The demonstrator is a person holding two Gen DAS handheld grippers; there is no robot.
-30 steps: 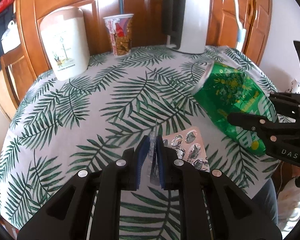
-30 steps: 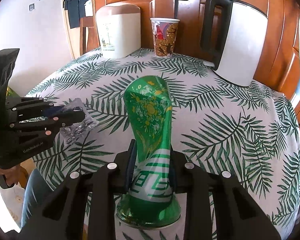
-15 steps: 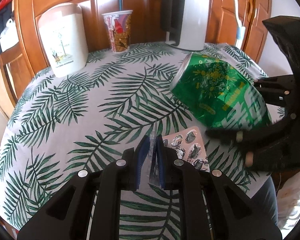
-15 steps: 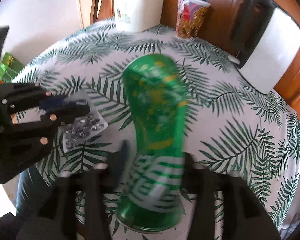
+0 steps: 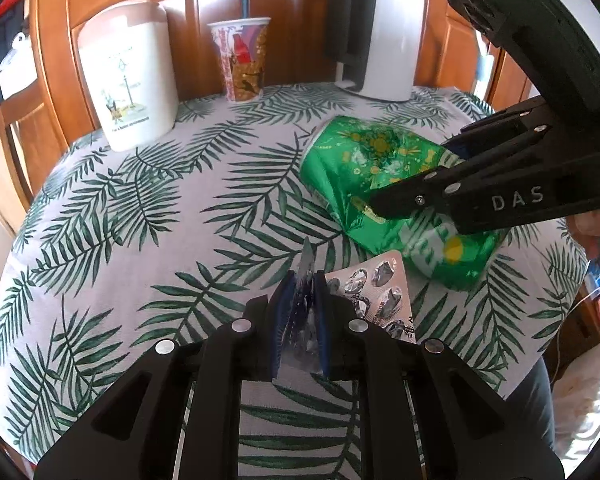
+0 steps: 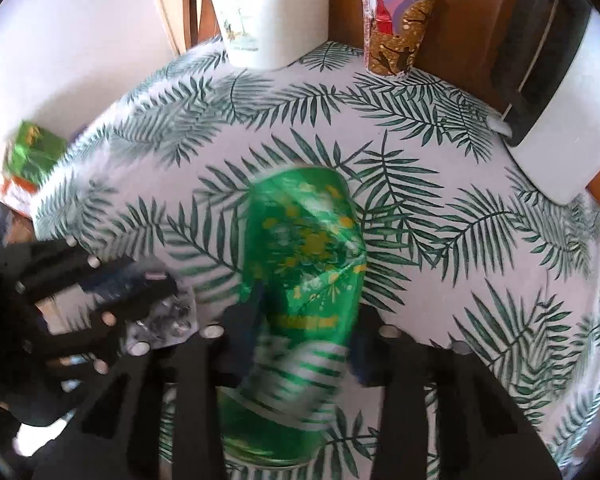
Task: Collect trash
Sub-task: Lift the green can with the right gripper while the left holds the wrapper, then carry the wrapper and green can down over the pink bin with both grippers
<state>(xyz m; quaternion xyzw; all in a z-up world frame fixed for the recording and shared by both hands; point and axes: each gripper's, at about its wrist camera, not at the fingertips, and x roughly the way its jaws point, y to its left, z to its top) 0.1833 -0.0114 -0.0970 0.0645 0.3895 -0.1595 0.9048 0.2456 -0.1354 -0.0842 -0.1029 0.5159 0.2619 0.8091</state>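
Crushed green can (image 6: 300, 280) lies near the tabletop's (image 5: 140, 208) near edge, clamped in the right gripper (image 5: 416, 184), marked "DAS", whose fingers just closed. Left gripper (image 5: 302, 312) pinches a blister pack (image 5: 376, 292).

A white canister (image 5: 128, 76), paper cup (image 5: 242, 62) and kettle (image 5: 380, 36) stand behind.

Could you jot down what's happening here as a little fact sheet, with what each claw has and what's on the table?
Left gripper: shut on a blister pack
Right gripper: jaws just closed further, pressing a crushed green can
Table: leaf-print cloth
At the back: white canister, paper cup, white kettle
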